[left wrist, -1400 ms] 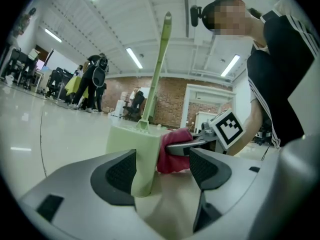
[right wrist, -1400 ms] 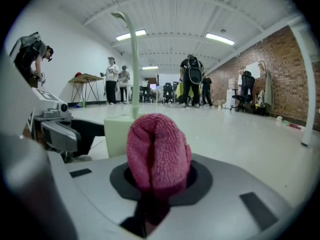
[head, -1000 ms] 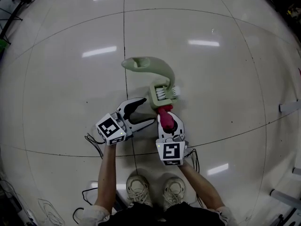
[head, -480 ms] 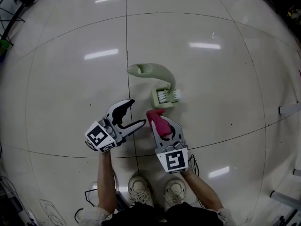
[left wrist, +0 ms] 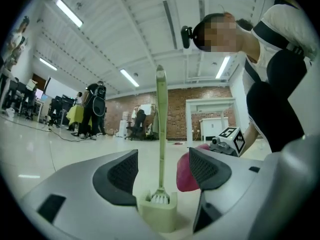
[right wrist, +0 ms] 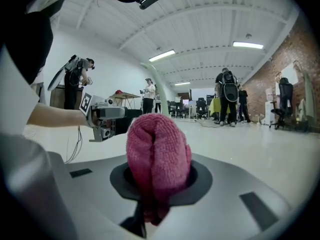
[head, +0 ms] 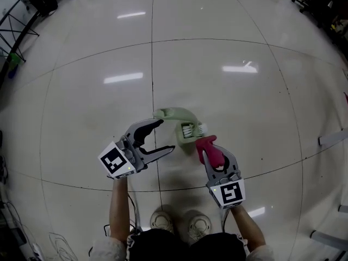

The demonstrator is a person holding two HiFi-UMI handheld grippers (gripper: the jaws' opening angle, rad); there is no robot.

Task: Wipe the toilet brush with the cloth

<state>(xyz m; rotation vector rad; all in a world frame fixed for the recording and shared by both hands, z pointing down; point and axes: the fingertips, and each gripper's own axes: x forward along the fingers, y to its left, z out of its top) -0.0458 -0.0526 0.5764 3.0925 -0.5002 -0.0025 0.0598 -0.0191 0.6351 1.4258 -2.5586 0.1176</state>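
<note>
A pale green toilet brush (head: 175, 115) stands in its holder (head: 187, 134) on the shiny floor, with white bristles showing at the holder's mouth. My left gripper (head: 166, 136) hangs open just left of it, clear of the floor. In the left gripper view the upright handle (left wrist: 160, 129) and the holder (left wrist: 157, 212) show between the open jaws, farther off and untouched. My right gripper (head: 210, 149) is shut on a folded pink cloth (head: 206, 145), held right of the holder and apart from it. The cloth (right wrist: 157, 156) bulges out of the shut jaws.
The person's shoes (head: 176, 221) stand right below the grippers, with cables (head: 103, 222) on the floor beside them. Stands and gear (head: 32, 4) sit at the far left. People, chairs and desks (left wrist: 90, 116) stand in the distance.
Both grippers have risen off the floor. The pink cloth, which lay against the brush holder, has come up and away to the right. The left jaws stay open.
</note>
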